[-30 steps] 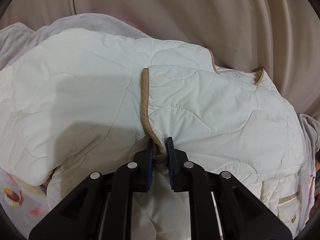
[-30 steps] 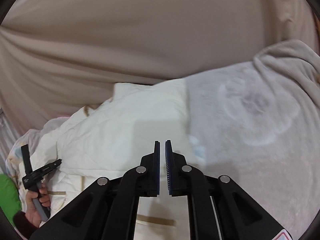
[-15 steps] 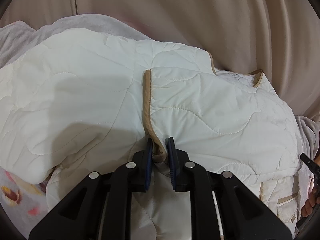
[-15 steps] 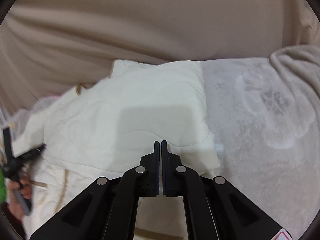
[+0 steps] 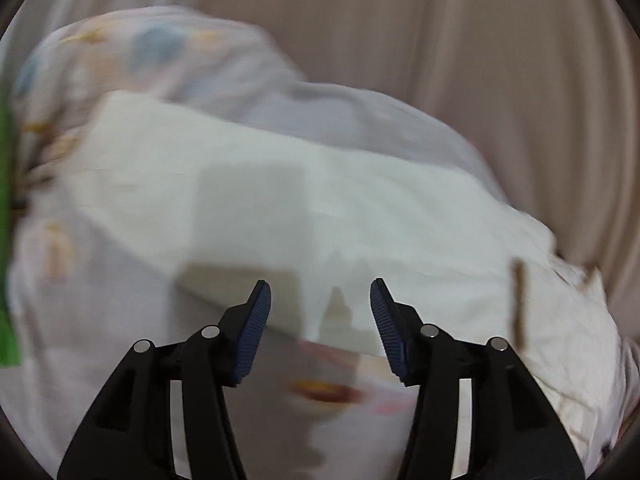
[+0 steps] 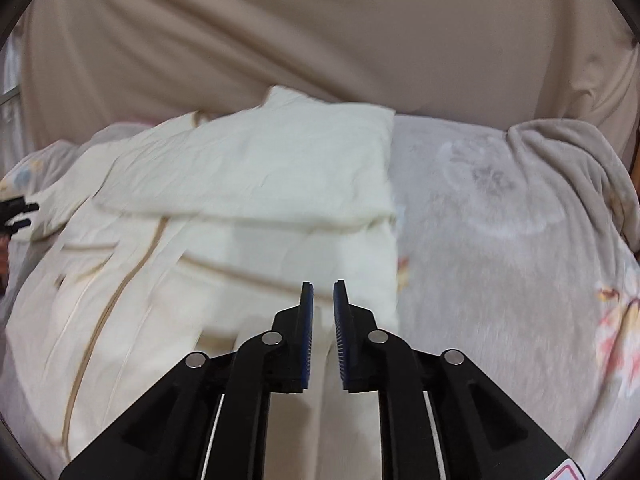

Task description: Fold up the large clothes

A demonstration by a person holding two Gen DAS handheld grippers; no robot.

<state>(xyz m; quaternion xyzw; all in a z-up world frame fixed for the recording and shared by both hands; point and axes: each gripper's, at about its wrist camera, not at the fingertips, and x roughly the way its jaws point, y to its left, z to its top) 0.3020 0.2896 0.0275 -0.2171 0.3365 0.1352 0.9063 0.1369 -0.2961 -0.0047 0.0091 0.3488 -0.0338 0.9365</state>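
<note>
Progress check on the fold. The jacket [image 6: 248, 184], cream quilted with tan trim, lies on the blanket [image 6: 500, 240] that covers the bed, a beige curtain [image 6: 320, 32] hanging behind. From the right wrist view I read one fold as done: a broad panel lies doubled across the upper body, its lower edge forming a soft ridge over the front opening, and its right edge lines up roughly with the side of the jacket underneath. The tan trim of the front and a pocket line show below that ridge, so the lower half is not yet folded. My left hand-held gripper [image 5: 320, 320] has its jaws wide apart with nothing between them, hovering over the near edge of the jacket [image 5: 320, 216]; that view is heavily motion-blurred, so I cannot say whether the pads touch the cloth. My right hand-held gripper [image 6: 323, 320] shows a narrow gap between the pads, holding nothing, placed above the lower right part of the garment near its side edge. Judgement: roughly midway. Remaining, as I see it: bring the hem end up over the folded part, perhaps one more halving, then square the edges. The puffy quilting will likely spring back unless pressed flat.
</note>
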